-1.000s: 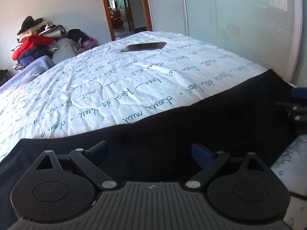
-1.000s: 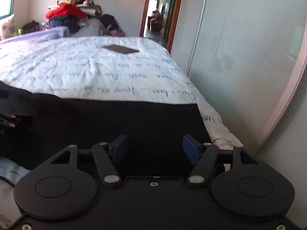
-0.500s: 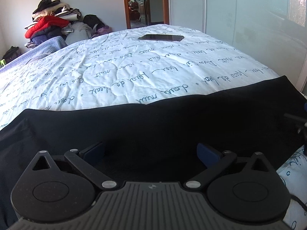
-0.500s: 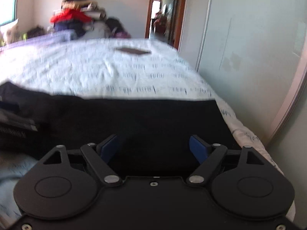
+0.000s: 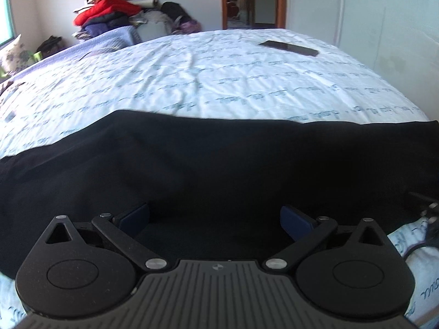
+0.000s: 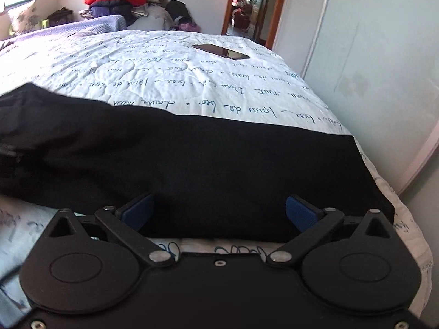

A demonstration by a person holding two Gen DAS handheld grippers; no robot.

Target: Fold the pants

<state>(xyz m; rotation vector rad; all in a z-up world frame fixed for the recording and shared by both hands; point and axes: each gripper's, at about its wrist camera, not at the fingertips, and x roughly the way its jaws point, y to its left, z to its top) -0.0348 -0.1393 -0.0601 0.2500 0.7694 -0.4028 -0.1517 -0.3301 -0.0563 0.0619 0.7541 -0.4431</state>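
Note:
Black pants [image 5: 219,159] lie flat across the near edge of a bed with a white script-printed cover [image 5: 208,82]. My left gripper [image 5: 215,219] is open, its blue pads spread wide just above the pants' near part. My right gripper [image 6: 219,212] is open too, its pads at the near hem of the pants [image 6: 208,170], with a strip of cover showing below the hem. Neither gripper holds cloth. Part of the right gripper shows at the right edge of the left wrist view [image 5: 428,213].
A dark phone [image 5: 289,48] lies on the far part of the bed; it also shows in the right wrist view [image 6: 221,51]. A heap of clothes [image 5: 109,13] stands at the back left. A wall and closet door [image 6: 370,54] run along the bed's right side.
Both grippers have drawn back toward the near bed edge and tilted; the pants lie flatter and fill more of each view. Both grippers stay open.

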